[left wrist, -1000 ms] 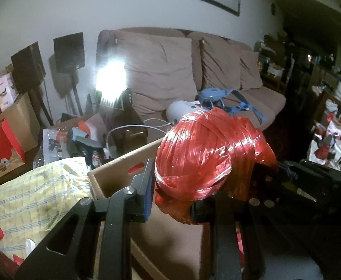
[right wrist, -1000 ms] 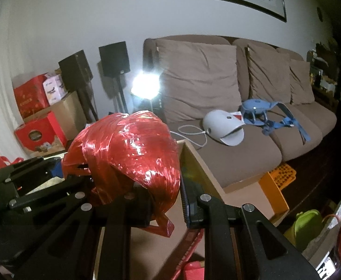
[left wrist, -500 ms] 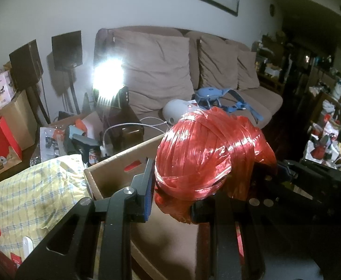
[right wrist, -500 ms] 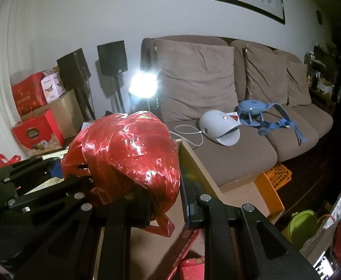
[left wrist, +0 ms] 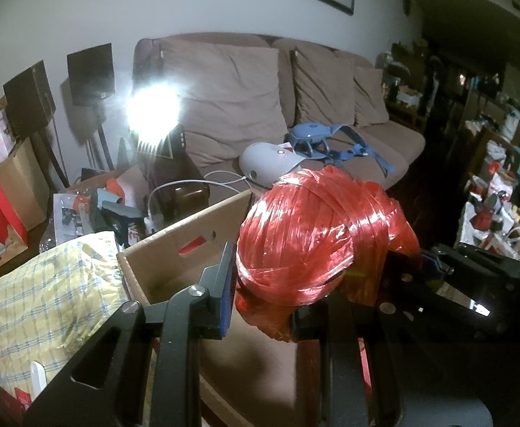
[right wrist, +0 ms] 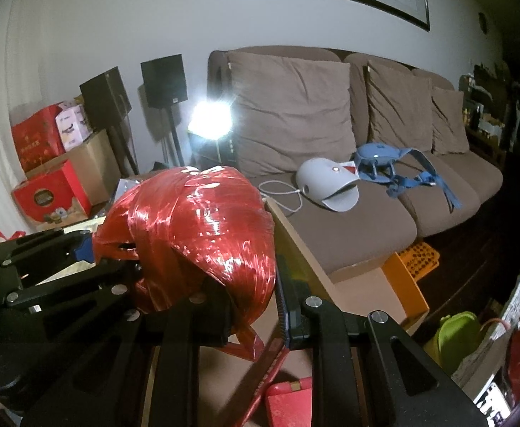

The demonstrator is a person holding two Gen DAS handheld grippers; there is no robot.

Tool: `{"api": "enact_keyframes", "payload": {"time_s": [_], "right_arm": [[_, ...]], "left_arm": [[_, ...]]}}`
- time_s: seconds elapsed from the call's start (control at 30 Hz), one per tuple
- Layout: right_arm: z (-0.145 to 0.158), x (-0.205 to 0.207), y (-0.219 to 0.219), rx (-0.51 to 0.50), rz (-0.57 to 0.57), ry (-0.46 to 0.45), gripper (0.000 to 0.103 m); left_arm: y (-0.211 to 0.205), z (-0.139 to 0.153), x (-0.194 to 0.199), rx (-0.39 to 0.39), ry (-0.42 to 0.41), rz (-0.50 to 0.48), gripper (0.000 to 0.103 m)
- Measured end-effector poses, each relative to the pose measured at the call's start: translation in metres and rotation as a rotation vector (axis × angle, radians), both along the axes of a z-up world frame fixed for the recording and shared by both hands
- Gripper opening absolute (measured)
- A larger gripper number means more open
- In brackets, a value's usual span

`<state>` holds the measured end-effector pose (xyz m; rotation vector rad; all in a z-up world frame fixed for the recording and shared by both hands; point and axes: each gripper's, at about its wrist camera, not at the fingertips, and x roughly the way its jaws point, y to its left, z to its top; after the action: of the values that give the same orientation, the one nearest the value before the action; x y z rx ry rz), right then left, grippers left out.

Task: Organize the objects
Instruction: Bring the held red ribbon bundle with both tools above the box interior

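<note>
A big ball of shiny red plastic twine (left wrist: 317,235) is held between both grippers above an open cardboard box (left wrist: 188,249). My left gripper (left wrist: 263,306) is shut on the ball's lower left side. My right gripper (right wrist: 249,302) is shut on the same ball (right wrist: 203,235) from the other side. The box's wall (right wrist: 295,245) rises just right of the right gripper's finger. Red items (right wrist: 288,402) lie on the box floor below.
A brown sofa (right wrist: 331,163) stands behind with a white device (right wrist: 327,185) and a blue strap harness (right wrist: 391,170). A yellow checked bundle (left wrist: 39,302) lies left of the box. Red gift boxes (right wrist: 50,195), speakers and a bright lamp (left wrist: 153,114) crowd the left. An orange crate (right wrist: 413,267) sits on the floor.
Both grippers and the twine ball have lowered slightly and shifted toward the box; the grip on the ball is unchanged.
</note>
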<state>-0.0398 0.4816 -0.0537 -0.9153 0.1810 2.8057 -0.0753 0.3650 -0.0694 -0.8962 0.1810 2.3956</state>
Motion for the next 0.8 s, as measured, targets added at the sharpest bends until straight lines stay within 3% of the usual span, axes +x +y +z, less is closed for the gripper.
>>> {"api": "enact_keyframes", "payload": {"time_s": [0.4,0.67,0.8], "right_arm": [[0.000,-0.003,0.002,-0.008,0.005,0.003,0.019],[-0.015,-0.011,0.002,-0.019,0.014,-0.056,0.019],[-0.015,-0.011,0.003,-0.031,0.020,-0.053,0.019]], "left_arm": [[-0.002,-0.001,-0.001,-0.006,0.004,0.004,0.022],[0.001,-0.016,-0.010,-0.051,-0.064,0.015,0.021],[0.001,-0.015,-0.008,-0.057,-0.049,0.019,0.021]]}}
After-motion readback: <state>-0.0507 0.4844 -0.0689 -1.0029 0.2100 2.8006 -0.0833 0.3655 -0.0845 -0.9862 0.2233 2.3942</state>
